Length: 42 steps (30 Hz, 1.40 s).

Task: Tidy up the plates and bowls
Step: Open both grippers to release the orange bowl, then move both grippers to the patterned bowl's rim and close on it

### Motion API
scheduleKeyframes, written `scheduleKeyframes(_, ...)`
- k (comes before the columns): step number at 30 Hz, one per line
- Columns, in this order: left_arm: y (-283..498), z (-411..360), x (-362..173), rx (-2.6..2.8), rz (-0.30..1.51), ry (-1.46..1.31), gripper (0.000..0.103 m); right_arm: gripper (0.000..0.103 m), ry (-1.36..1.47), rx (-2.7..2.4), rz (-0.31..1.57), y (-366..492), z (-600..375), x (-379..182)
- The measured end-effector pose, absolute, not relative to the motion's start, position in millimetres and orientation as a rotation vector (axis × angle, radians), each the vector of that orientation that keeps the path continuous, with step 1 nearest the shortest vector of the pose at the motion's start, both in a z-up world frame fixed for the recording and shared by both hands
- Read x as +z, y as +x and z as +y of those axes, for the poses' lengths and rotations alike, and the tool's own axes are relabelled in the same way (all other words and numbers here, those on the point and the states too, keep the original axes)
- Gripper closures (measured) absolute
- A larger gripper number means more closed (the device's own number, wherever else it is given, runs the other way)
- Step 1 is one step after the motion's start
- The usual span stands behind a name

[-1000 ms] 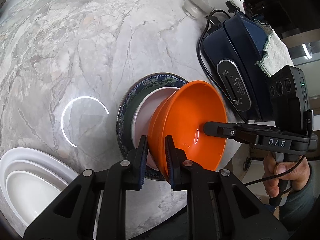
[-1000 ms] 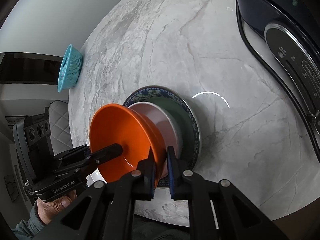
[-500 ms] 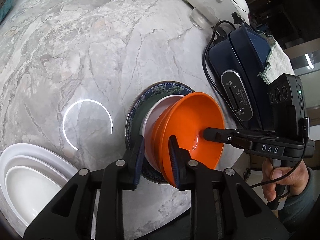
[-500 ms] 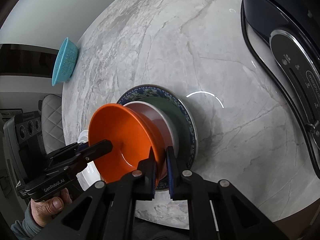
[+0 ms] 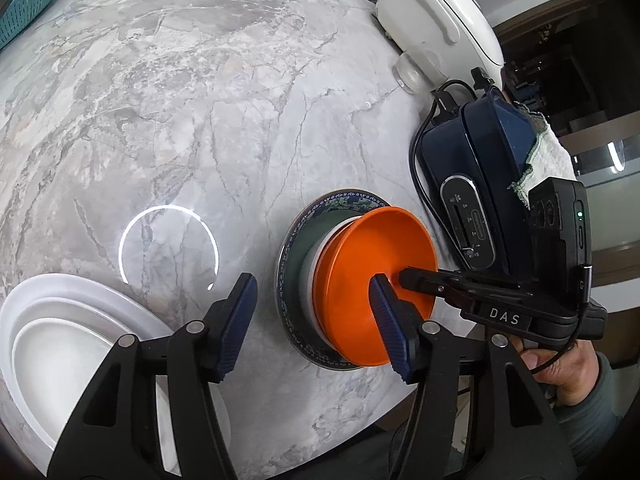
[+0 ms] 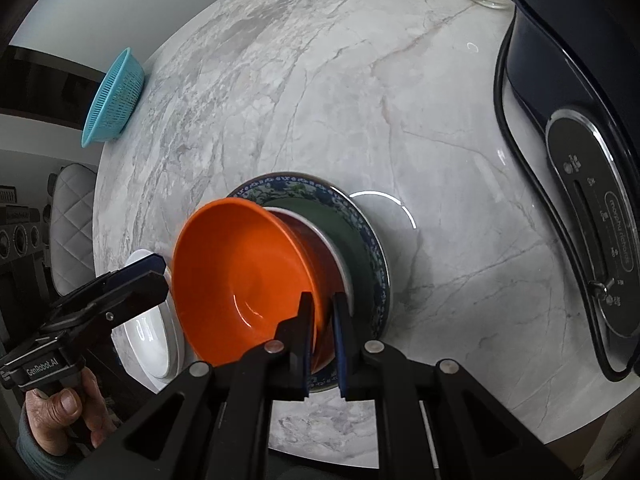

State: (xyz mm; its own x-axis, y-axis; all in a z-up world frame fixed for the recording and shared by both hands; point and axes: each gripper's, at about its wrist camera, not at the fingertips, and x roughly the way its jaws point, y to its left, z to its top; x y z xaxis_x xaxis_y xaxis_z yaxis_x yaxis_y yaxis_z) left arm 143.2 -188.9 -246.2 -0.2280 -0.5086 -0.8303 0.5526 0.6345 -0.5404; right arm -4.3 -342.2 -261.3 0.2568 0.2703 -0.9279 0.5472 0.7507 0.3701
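Note:
An orange bowl (image 6: 240, 264) sits tilted in a white bowl (image 5: 310, 264), which rests on a green plate (image 6: 344, 236) and a blue-patterned plate (image 6: 296, 182). My right gripper (image 6: 322, 316) is shut on the orange bowl's near rim; in the left wrist view the same gripper (image 5: 408, 276) bites the rim from the right. My left gripper (image 5: 312, 308) has its jaws opening wide; its pads touch nothing, and the stack's left edge shows between them. In the right wrist view the left gripper (image 6: 154, 276) hangs just off the bowl's left rim.
Stacked white oval plates (image 5: 60, 320) lie at the table's near left. A dark blue appliance (image 5: 480, 168) with a black cord and a white cooker (image 5: 436, 12) stand to the right. A teal basket (image 6: 114, 100) sits at the far edge.
My left gripper let go of the orange bowl's rim, spread its jaws and drew back to the left. The right gripper kept its grip while the bowl settled lower onto the stack.

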Motion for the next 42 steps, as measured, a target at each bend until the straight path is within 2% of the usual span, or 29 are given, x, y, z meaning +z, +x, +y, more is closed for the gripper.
scheduleKeyframes(7, 145, -179, -248, -0.974, 1.516, 0.025, 0.047, 0.088, 0.633, -0.244, 1.36, 3, -331, -256)
scheduleKeyframes(11, 145, -174, -247, -0.968, 1.513, 0.028, 0.047, 0.074, 0.616, -0.25, 1.359, 5, -326, -254)
scheduleKeyframes(14, 146, -168, -244, -0.976, 1.493, 0.017, 0.035, 0.061, 0.619, -0.259, 1.344, 5, -324, -250)
scheduleKeyframes(18, 147, -161, -241, -0.992, 1.481, 0.003, 0.035, 0.045, 0.624, -0.277, 1.319, 3, -323, -245)
scheduleKeyframes(24, 143, -147, -236, -1.022, 1.473, 0.0, 0.035, 0.046, 0.632, -0.305, 1.269, -1, -324, -237)
scheduleKeyframes(28, 135, -142, -223, -1.091, 1.398, 0.003, 0.035, 0.046, 0.654, -0.344, 1.208, -12, -329, -224)
scheduleKeyframes(31, 125, -144, -216, -1.157, 1.348, 0.062, 0.031, 0.046, 0.645, -0.388, 1.121, -30, -331, -206)
scheduleKeyframes(34, 128, -146, -222, -1.147, 1.416, 0.072, 0.03, 0.046, 0.605, -0.422, 1.075, -51, -330, -194)
scheduleKeyframes(39, 142, -145, -238, -1.086, 1.473, 0.066, 0.031, 0.06, 0.715, -0.427, 1.058, -85, -338, -208)
scheduleKeyframes(42, 148, -145, -245, -1.072, 1.464, 0.072, 0.031, 0.063, 0.778, -0.405, 1.059, -93, -346, -225)
